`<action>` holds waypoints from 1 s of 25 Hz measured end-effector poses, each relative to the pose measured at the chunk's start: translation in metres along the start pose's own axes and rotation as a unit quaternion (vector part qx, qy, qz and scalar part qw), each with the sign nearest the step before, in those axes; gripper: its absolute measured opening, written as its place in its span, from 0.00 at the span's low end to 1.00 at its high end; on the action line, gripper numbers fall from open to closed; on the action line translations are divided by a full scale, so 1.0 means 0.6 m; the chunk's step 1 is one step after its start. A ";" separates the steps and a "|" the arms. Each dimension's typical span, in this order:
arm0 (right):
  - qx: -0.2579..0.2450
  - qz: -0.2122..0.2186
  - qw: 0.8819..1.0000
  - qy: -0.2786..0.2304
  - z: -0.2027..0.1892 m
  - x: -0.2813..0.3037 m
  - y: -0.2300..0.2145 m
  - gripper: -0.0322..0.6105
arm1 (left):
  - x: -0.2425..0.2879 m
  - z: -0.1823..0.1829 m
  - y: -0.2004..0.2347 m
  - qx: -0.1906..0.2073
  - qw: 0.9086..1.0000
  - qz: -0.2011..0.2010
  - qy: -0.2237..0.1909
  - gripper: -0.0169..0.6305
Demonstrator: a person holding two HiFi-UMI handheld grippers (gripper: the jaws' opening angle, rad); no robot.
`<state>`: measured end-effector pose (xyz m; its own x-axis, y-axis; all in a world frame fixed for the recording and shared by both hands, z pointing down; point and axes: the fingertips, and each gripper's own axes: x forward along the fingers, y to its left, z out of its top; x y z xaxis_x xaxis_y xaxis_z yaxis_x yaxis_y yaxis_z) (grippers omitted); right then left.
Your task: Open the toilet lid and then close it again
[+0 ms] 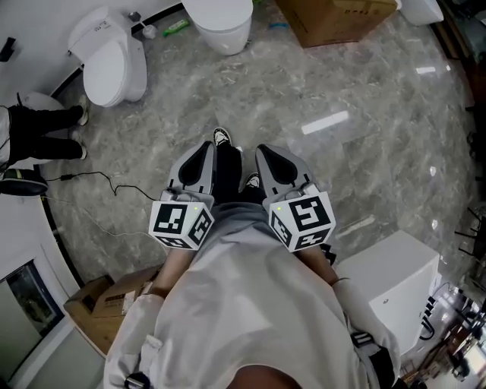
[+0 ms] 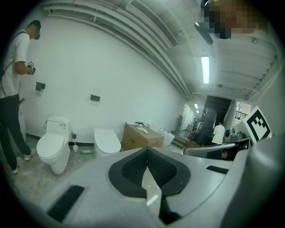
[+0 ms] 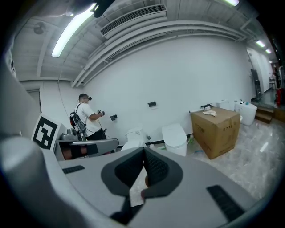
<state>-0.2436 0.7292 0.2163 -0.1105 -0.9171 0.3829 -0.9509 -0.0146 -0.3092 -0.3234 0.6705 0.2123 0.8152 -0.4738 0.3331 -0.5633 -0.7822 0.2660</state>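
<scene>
Left gripper (image 1: pixel 202 149), right gripper (image 1: pixel 267 150) side by side, tilted down, fingers (image 2: pixel 132 168) together

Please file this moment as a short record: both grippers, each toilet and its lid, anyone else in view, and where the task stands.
left gripper: shut, nothing between the jaws
right gripper: shut, nothing between the jaws, level with the left one
toilet with tank: lid down, far from both grippers
second toilet: lid down, cardboard box to its side
other person: standing beside the toilet with tank
task stage: no gripper near a toilet; cannot tell whether before opening or after closing
</scene>
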 end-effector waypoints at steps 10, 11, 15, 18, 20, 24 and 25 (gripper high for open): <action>-0.016 -0.013 1.000 0.020 0.045 0.084 -0.048 0.07 | 0.090 0.039 0.056 -0.018 1.000 -0.016 -0.003 0.03; -0.018 -0.012 1.000 0.022 0.051 0.096 -0.050 0.07 | 0.098 0.045 0.064 -0.020 1.000 -0.016 -0.004 0.03; -0.022 -0.011 0.999 0.028 0.083 0.153 -0.061 0.07 | 0.143 0.071 0.105 -0.024 0.999 -0.021 -0.003 0.03; -0.024 -0.014 0.999 0.031 0.110 0.200 -0.071 0.07 | 0.180 0.092 0.138 -0.029 0.999 -0.027 0.000 0.03; -0.024 -0.016 0.999 0.031 0.131 0.231 -0.077 0.07 | 0.203 0.111 0.160 -0.029 0.999 -0.032 0.000 0.03; -0.028 -0.021 0.999 0.030 0.170 0.290 -0.080 0.07 | 0.240 0.153 0.209 -0.026 0.999 -0.041 -0.005 0.03; -0.029 -0.021 0.999 0.030 0.179 0.306 -0.079 0.07 | 0.249 0.163 0.223 -0.026 0.999 -0.042 -0.007 0.03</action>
<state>-0.1876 0.5188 0.2080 -0.0851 -0.8909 0.4461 -0.9702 -0.0278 -0.2407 -0.2639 0.4556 0.2090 0.8614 -0.4129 0.2957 -0.4987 -0.7976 0.3392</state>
